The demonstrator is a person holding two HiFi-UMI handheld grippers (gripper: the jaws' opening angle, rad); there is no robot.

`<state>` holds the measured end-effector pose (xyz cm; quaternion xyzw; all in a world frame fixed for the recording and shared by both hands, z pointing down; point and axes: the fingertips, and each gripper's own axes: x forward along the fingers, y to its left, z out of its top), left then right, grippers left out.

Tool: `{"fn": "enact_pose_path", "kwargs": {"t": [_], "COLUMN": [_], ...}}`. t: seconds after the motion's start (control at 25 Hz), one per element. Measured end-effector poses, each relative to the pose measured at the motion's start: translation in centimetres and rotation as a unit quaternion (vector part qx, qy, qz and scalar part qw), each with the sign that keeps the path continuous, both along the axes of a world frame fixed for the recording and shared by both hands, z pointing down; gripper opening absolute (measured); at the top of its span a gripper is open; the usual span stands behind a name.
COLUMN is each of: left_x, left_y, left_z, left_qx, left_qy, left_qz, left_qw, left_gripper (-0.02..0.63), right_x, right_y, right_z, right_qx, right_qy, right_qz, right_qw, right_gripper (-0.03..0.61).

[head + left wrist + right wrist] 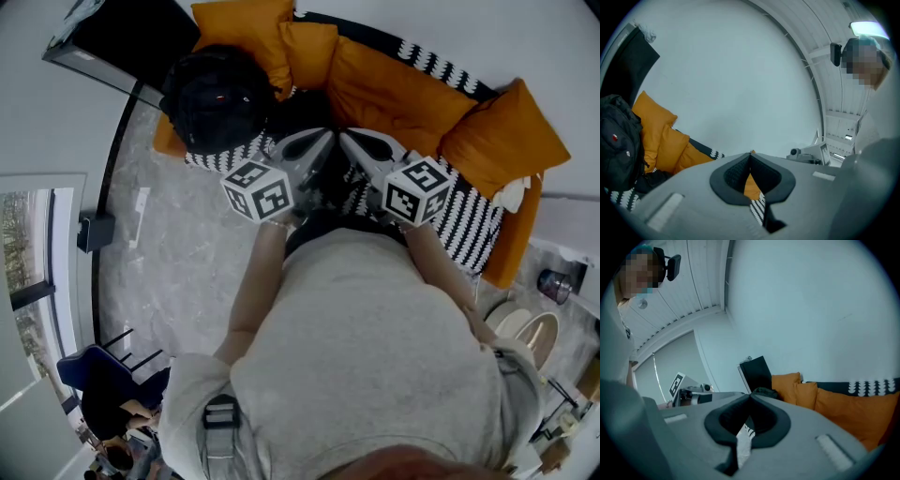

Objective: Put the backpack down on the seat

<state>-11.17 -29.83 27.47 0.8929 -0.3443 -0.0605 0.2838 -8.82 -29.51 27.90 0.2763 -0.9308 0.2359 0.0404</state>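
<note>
- The backpack [217, 101] sits at the upper left of the head view. It rests on the left end of the black-and-white patterned seat [466, 217] and leans back against an orange cushion [246, 33], which I judge is what props it upright.
- My left gripper [323, 141] has its jaws pressed together with nothing between them. In its own view the pads meet at the tips, and only cushion and seat pattern show through the gap behind them.
- My right gripper [352, 141] is closed in the same way and is also empty.
- I hold both grippers close to my body at the middle of the head view, tips almost touching each other and well apart from the backpack. That suits a bag that needs no more support.
- In the left gripper view the backpack [616, 140] lies at the far left edge, off my line of aim.
- I judge the placing done: the bag stands on its own with neither gripper on it.
</note>
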Motion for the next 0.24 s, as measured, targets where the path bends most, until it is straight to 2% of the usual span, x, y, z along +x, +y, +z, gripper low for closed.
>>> {"fn": "enact_pose_path", "kwargs": {"t": [0.24], "left_x": [-0.40], "left_y": [0.18], "left_z": [0.91], "left_qx": [-0.011], "left_qy": [-0.007], "left_qz": [0.000], "left_qw": [0.9999], "left_gripper": [0.006], "right_x": [-0.34], "right_y": [0.35], "right_z": [0.52], "right_qx": [0.001], "right_qy": [0.008], "right_qz": [-0.008], "right_qw": [1.000], "right_gripper": [0.003]}}
